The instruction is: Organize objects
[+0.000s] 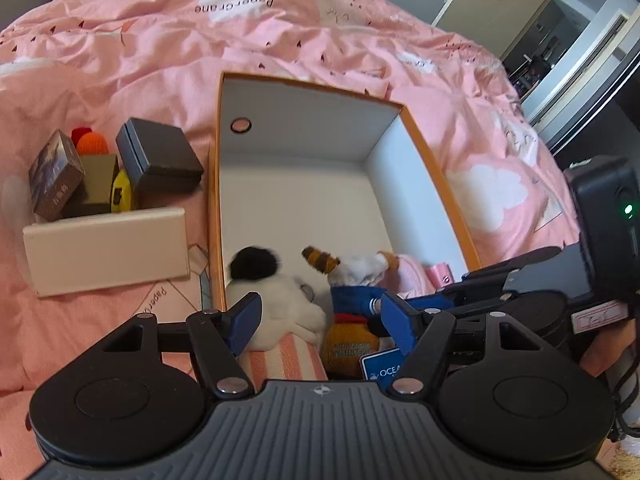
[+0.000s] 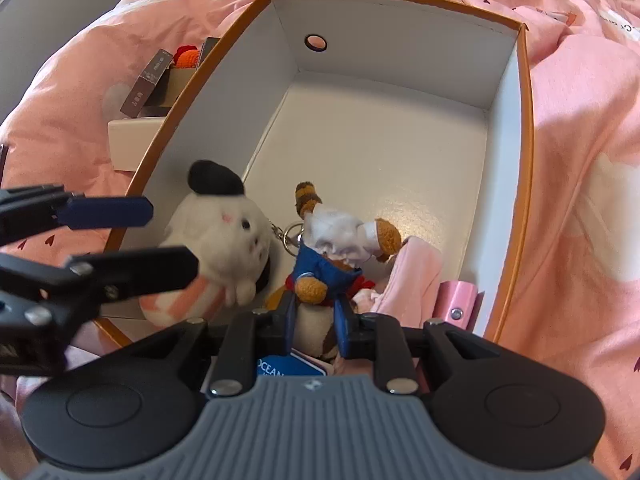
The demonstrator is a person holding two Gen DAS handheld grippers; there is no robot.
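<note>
Nearest the right wrist camera, the right gripper (image 2: 314,326) has its blue fingers (image 2: 344,330) drawn in close around the lower body of a brown plush toy (image 2: 332,276). This toy wears a blue jacket, a red scarf and a white frilled collar, has a brown-and-black striped tail sticking up, and carries a blue tag (image 2: 292,364) with white lettering. The jaws are narrowed onto its white-and-brown belly, touching it on both sides. The gripper points down into the near end of the box from above its short wall.

Beside it to the left lies a white plush (image 2: 224,236) with a black ear, a small pink mark on its face and a peach-and-white striped body; a metal key ring (image 2: 294,234) sits between the two toys. To the right of the brown toy are a folded pink cloth (image 2: 412,276) and a pink metallic object (image 2: 458,300) against the box wall.

The left gripper (image 1: 318,320) hovers over the same end, its blue fingers (image 1: 246,318) spread wide, one over the white plush and the other near the brown toy's jacket; it grips nothing. In the right view it enters from the left edge, level and sideways.

All of these sit in the near end of an orange-rimmed box (image 1: 218,184) with white inner walls and a round hole in one wall. Its far half is bare floor. The box rests on a pink bedcover (image 1: 160,40).

Further left, outside the box, a white flat box (image 1: 108,250) lies in front of a cluster: a brown patterned carton (image 1: 56,174), a dark grey case (image 1: 160,158), a yellow object (image 1: 122,194) and orange and red yarn balls (image 1: 92,142).
</note>
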